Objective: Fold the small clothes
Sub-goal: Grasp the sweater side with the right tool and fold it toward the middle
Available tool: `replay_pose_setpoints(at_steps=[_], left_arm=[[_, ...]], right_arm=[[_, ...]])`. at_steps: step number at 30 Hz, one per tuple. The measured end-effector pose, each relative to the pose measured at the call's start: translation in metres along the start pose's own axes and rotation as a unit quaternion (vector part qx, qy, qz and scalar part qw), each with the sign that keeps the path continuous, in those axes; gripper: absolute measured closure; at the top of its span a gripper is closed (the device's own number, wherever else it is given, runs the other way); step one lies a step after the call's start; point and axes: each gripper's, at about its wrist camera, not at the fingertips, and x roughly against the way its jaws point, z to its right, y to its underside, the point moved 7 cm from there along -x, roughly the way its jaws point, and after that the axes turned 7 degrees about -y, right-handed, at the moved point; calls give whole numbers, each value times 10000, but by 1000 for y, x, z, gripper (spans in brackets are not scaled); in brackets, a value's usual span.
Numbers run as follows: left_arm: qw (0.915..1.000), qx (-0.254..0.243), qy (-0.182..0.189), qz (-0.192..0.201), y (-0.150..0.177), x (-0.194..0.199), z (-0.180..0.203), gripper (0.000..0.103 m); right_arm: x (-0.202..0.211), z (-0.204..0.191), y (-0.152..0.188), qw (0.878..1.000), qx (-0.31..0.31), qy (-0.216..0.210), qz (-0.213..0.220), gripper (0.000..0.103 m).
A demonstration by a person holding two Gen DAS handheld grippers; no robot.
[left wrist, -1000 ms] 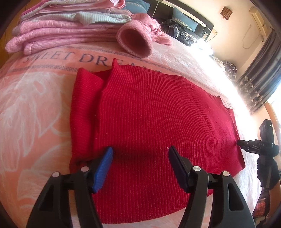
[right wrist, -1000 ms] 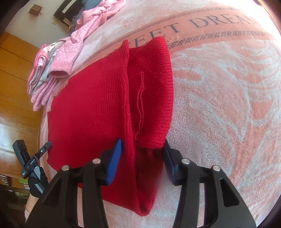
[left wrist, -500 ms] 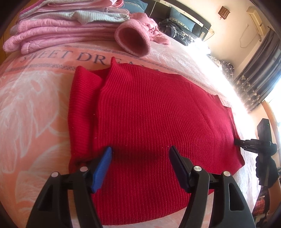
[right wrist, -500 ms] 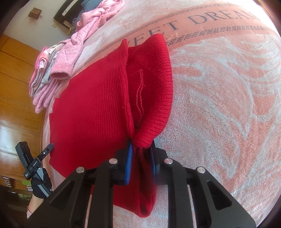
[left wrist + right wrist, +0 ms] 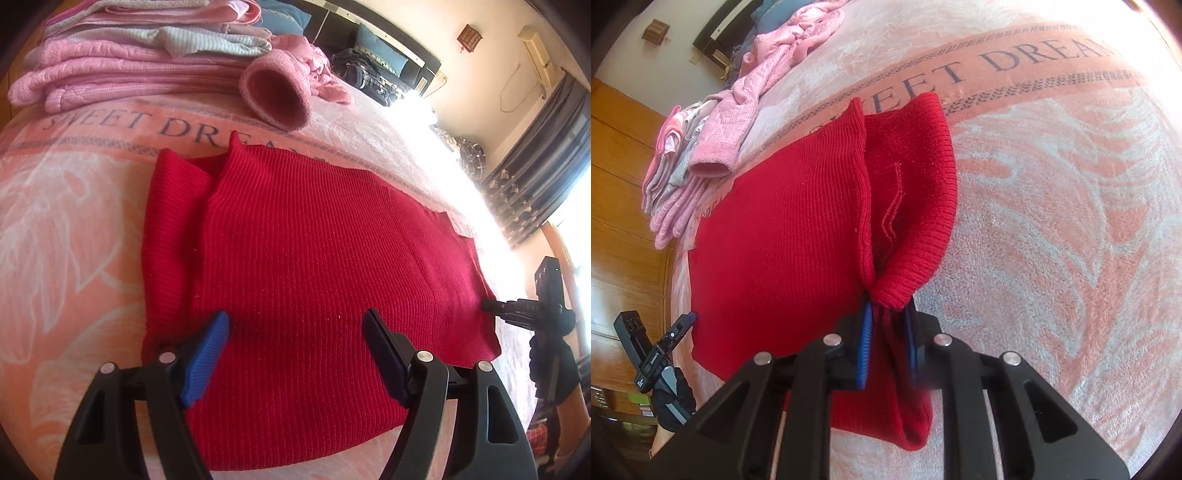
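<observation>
A red ribbed sweater lies flat on the pink blanket, with a narrow flap folded in along its left side. My left gripper hovers open over the sweater's near part, with nothing between its fingers. In the right wrist view the same sweater has a folded flap lifted at its near end. My right gripper is shut on the bunched near edge of that flap. Cloth hangs down below its jaws.
A pile of folded pink and grey clothes sits at the far edge of the bed, with a pink sleeve cuff just beyond the sweater. A gloved hand holds the other gripper at the sweater's far corner. Wooden panelling stands to the left.
My right gripper has gone from open to shut on the sweater's flap edge and has raised it a little. My left gripper has stayed open, barely moving.
</observation>
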Motion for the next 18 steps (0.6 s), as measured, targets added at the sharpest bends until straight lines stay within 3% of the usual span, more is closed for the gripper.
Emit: replay_pose_setpoints(at_steps=[8, 18], left_arm=[[9998, -176, 67, -29, 4, 2, -8, 28], [9996, -42, 266, 8, 8, 10, -19, 28]], right_arm=[[-3, -56, -15, 9959, 283, 832, -199, 90], [-28, -181, -21, 9873, 1261, 902, -339, 90]])
